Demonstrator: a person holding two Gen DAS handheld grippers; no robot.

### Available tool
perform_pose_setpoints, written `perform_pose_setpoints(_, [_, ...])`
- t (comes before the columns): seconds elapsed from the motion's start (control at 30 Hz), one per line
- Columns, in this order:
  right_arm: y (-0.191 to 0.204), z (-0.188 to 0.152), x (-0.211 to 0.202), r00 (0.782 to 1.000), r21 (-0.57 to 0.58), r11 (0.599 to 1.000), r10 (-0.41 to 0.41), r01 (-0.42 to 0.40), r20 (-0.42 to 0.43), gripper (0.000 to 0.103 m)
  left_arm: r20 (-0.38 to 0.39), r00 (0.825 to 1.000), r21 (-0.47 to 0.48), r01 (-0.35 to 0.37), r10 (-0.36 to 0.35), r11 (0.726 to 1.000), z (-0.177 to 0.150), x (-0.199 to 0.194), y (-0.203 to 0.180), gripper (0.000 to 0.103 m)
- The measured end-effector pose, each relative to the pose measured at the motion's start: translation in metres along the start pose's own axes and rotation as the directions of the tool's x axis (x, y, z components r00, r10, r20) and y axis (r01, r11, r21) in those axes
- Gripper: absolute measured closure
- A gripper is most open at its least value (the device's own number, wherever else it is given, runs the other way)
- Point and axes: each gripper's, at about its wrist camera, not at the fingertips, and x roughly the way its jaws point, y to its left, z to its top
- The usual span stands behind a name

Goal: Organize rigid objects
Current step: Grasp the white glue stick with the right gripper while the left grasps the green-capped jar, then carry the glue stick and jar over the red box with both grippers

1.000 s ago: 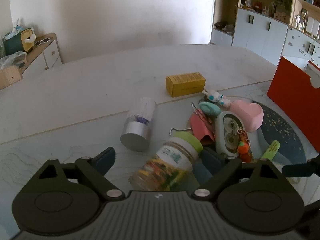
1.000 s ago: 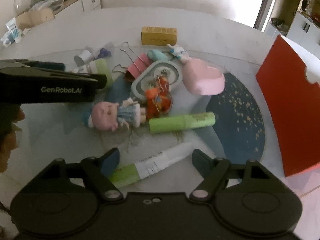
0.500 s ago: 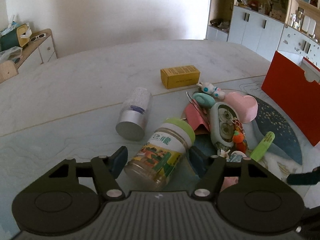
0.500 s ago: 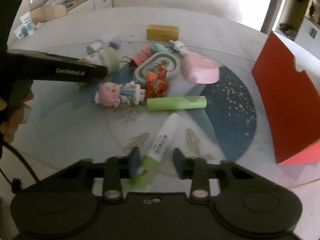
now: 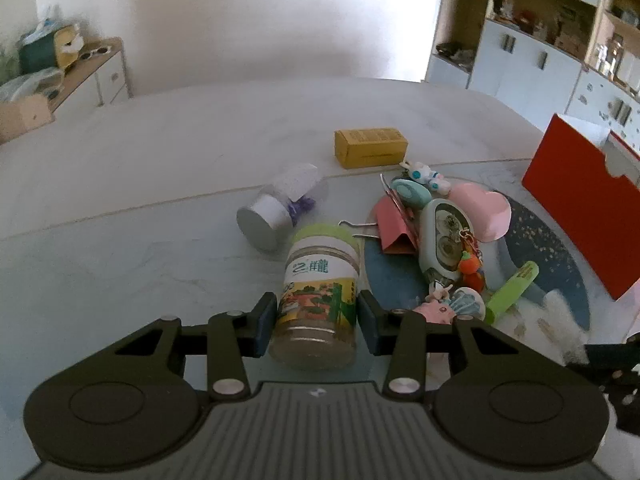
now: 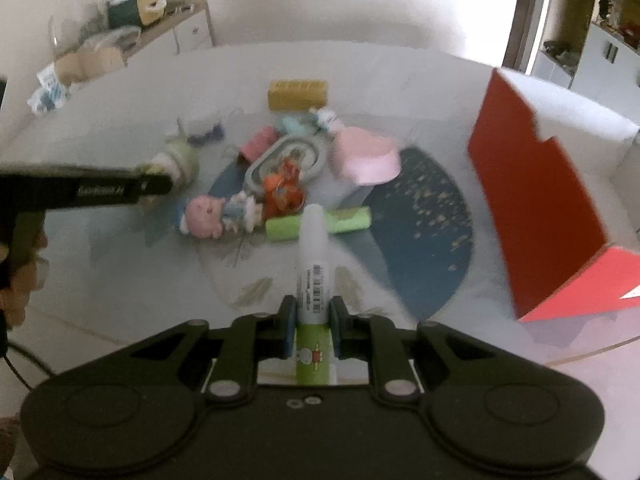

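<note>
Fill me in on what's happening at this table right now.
A person is sorting a pile of small items, one hand-held gripper in each hand. The left hand-held gripper is closed on a green-lidded jar. The right hand-held gripper is clamped on a white and green tube, which points toward the clutter. A doll, a green marker, a pink heart box and a yellow box lie on the table, beside an open red box.

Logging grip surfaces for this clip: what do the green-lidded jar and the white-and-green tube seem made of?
Green-lidded labelled jar: clear plastic or glass, glossy, contents visible through its base; it sits between the left gripper fingers. White-and-green tube: likely smooth plastic with printed barcode, clamped in the right gripper.
</note>
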Motion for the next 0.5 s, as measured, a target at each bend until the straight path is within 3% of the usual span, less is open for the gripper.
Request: perform_pose_setpoints(0.5, [-0.064,0.020,-0.067,0.988,0.052,0.996,0.068,-0.076,0.139,0.086,0.039,0.999,-0.070,-0.004,0.007,0.998,0.006,-0.049,-0.015,0.064])
